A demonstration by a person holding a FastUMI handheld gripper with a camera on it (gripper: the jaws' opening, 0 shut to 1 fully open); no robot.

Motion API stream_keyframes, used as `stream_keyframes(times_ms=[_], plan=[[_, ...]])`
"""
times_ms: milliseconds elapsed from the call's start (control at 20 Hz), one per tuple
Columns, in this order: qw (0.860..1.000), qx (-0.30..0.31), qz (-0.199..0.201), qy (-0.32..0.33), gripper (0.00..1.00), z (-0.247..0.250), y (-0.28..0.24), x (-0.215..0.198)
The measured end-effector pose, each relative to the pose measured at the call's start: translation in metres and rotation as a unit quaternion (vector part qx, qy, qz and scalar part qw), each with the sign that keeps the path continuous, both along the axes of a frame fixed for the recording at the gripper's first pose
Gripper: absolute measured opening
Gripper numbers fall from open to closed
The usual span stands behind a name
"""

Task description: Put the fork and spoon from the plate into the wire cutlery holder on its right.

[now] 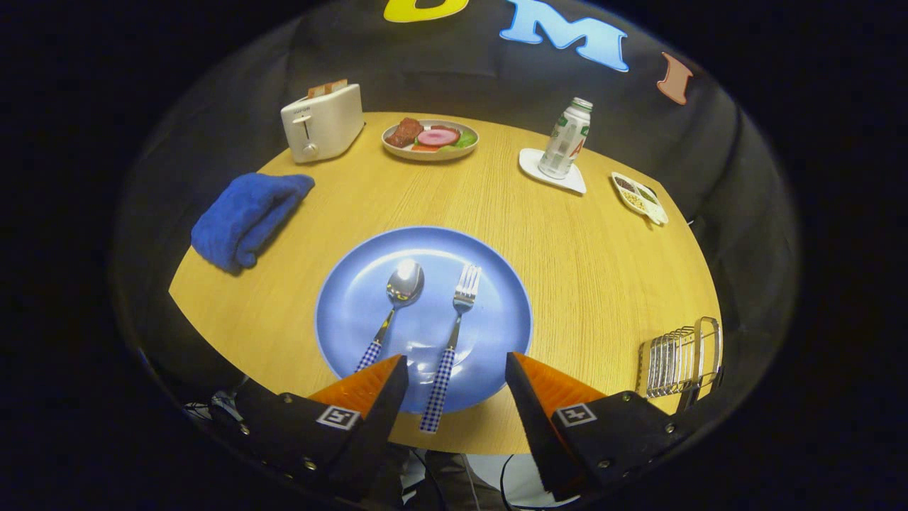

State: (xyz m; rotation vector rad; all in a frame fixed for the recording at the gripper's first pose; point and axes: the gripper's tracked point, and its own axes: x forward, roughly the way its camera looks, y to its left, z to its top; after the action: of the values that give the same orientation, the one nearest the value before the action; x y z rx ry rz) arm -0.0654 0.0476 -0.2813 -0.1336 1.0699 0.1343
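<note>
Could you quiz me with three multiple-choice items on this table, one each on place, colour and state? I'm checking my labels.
1. Where does the fork lie?
A in the wire holder
B on the plate, beside the spoon
C on the towel

2. The plate's colour?
A white
B green
C blue

3. The claw is
A open, the fork's handle between its fingers
B shut on the spoon
C shut on the bottle

Answers: 1 B, both utensils rest on the plate; 2 C, it is blue; 3 A, its fingers stand apart.
</note>
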Motion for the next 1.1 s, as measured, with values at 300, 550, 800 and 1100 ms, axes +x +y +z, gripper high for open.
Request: stream_keyframes(times_ms=[300,550,800,1100], plan=[[0.998,-0.001,0.002,0.062,0.58,-0.018,0.003,-0.01],[0.993,-0.01,0.026,0.114,0.39,-0.036,0.009,-0.012],[0.99,-0.011,0.046,0.134,0.1,-0.037,0.011,-0.008],[0.989,-0.026,0.071,0.126,0.01,-0.019,0.0,0.001]])
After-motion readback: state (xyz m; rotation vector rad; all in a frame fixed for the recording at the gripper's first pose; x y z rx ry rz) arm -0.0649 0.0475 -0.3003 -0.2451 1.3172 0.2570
